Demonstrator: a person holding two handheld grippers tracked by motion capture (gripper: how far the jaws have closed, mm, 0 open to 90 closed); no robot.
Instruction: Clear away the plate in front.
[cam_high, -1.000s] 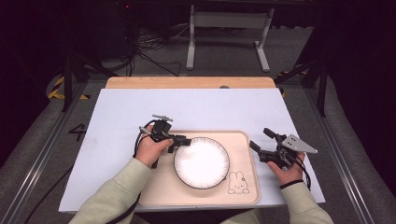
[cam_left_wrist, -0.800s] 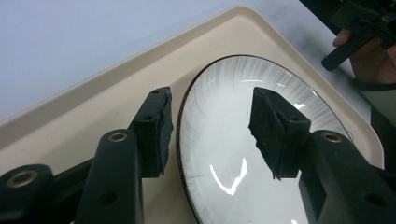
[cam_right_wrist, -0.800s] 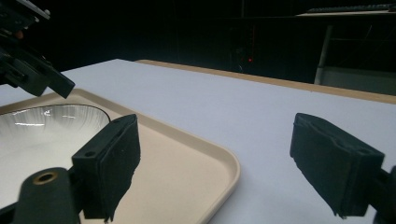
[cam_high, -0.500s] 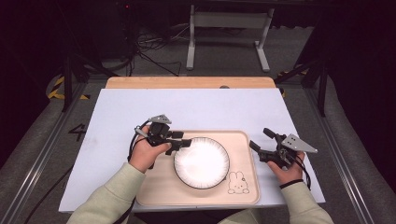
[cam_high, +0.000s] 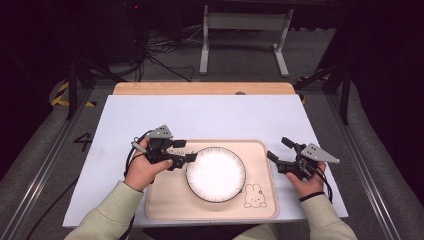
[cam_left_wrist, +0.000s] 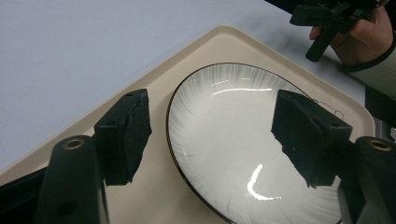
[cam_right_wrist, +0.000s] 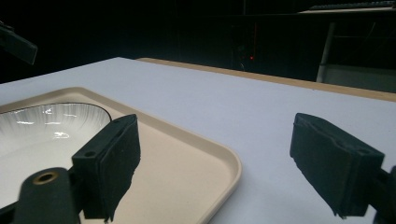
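A white plate (cam_high: 216, 173) with a dark rim rests in the middle of a beige tray (cam_high: 170, 200) that bears a bunny drawing (cam_high: 255, 196). My left gripper (cam_high: 186, 151) is open at the plate's left edge, over the tray. In the left gripper view the plate (cam_left_wrist: 233, 140) and its left rim lie between the two spread jaws of that gripper (cam_left_wrist: 212, 107). My right gripper (cam_high: 278, 148) is open just off the tray's right edge, holding nothing. In the right gripper view it (cam_right_wrist: 215, 140) looks across the tray's corner (cam_right_wrist: 219, 163) and the plate (cam_right_wrist: 42, 135).
The tray sits near the front of a pale blue table top (cam_high: 210, 117) with a wooden strip (cam_high: 200, 88) at its far edge. Beyond stand a metal stand (cam_high: 245, 35) and floor cables (cam_high: 165, 55). The other hand's gripper (cam_left_wrist: 327, 18) appears top right in the left gripper view.
The left gripper has turned a little in the hand, its grey top plate now facing up, and stays at the plate's left rim. The right gripper has not moved.
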